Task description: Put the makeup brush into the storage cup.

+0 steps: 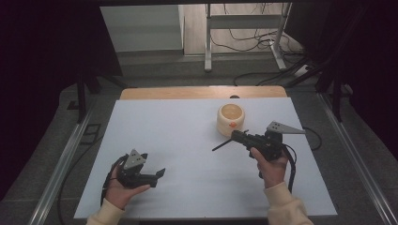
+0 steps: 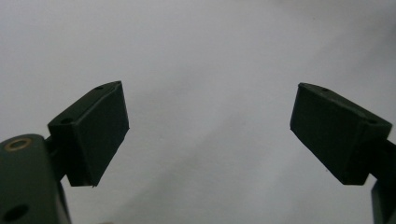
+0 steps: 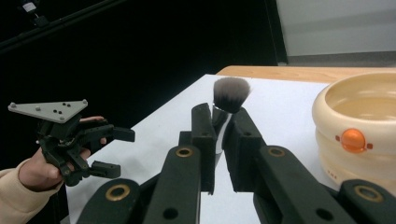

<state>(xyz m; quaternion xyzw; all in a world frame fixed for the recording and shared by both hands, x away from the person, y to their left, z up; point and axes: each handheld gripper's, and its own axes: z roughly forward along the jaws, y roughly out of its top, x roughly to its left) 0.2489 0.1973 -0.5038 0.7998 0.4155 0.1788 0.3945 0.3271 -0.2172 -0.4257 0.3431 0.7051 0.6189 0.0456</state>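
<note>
My right gripper (image 1: 236, 136) is held above the white table (image 1: 178, 140), just in front of a cream bowl (image 1: 231, 118) with an orange button on its side. Its jaws are shut on a slim makeup brush (image 1: 221, 145). In the right gripper view the brush's grey bristle head (image 3: 231, 94) stands up past the jaw tips of the right gripper (image 3: 222, 140), and the bowl (image 3: 359, 126) is close on the right. My left gripper (image 1: 158, 174) rests low at the table's front left, open with nothing between its jaws (image 2: 210, 135). The left gripper (image 3: 114, 153) is also seen farther off.
The white table top ends in a wooden strip (image 1: 202, 92) at the far edge. Beyond it stand a metal desk frame (image 1: 244, 42) and loose cables on the floor. Dark curtains close both sides. Bare table surface lies between the two hands.
</note>
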